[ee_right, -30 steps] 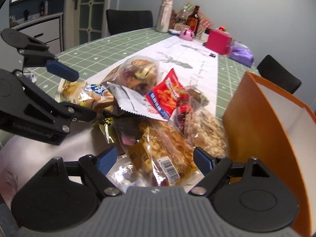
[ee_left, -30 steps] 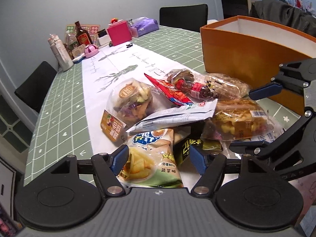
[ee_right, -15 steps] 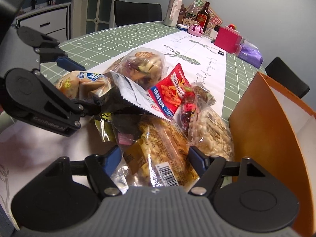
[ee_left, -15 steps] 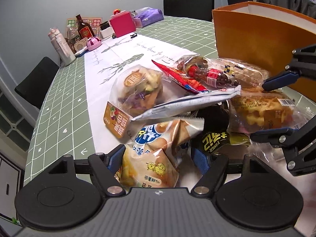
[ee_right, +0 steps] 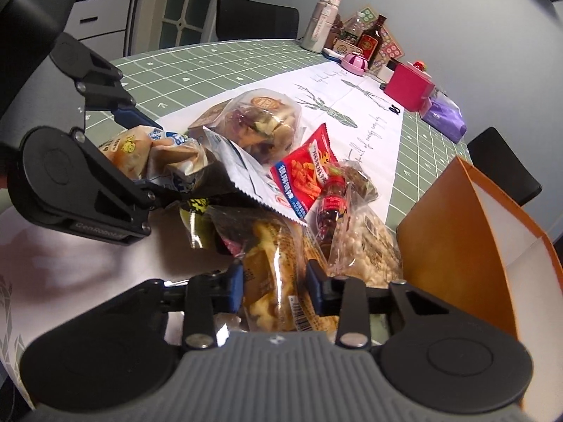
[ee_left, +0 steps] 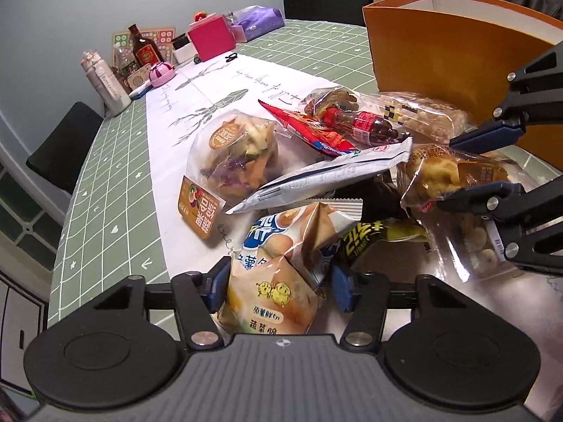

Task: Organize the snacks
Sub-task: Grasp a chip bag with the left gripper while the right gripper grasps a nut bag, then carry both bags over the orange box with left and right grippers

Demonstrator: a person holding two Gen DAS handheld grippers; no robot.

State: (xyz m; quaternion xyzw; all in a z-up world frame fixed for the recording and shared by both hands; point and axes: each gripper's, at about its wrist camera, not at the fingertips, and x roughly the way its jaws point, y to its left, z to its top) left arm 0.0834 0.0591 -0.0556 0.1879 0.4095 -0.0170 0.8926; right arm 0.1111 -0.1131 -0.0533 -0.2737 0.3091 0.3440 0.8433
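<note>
A pile of snack packets lies on the white table runner (ee_left: 211, 81). My left gripper (ee_left: 278, 279) is shut on a tan chip bag with a blue logo (ee_left: 274, 274), also in the right wrist view (ee_right: 155, 147). My right gripper (ee_right: 276, 288) is shut on a clear pack of yellow pastries (ee_right: 278, 270), also in the left wrist view (ee_left: 454, 176). An open orange box (ee_left: 440, 45) stands just right of the pile (ee_right: 468, 246). In the pile lie a mixed vegetable crisp bag (ee_left: 239, 151), a red packet (ee_right: 306, 172), a small red-capped bottle (ee_left: 366, 128) and a white packet (ee_left: 327, 176).
Green checked tablecloth (ee_left: 109, 161) covers the table. At the far end stand a pink box (ee_left: 211, 37), a brown bottle (ee_left: 144, 51), a white bottle (ee_left: 105, 81), a purple bag (ee_left: 260, 23). Black chairs (ee_left: 63, 147) surround the table. A nut pack (ee_right: 366, 246) lies against the box.
Both grippers closed: the left on the chip bag, which now stands crumpled and lifted, the right on the pastry pack. Both moved in closer to the pile.
</note>
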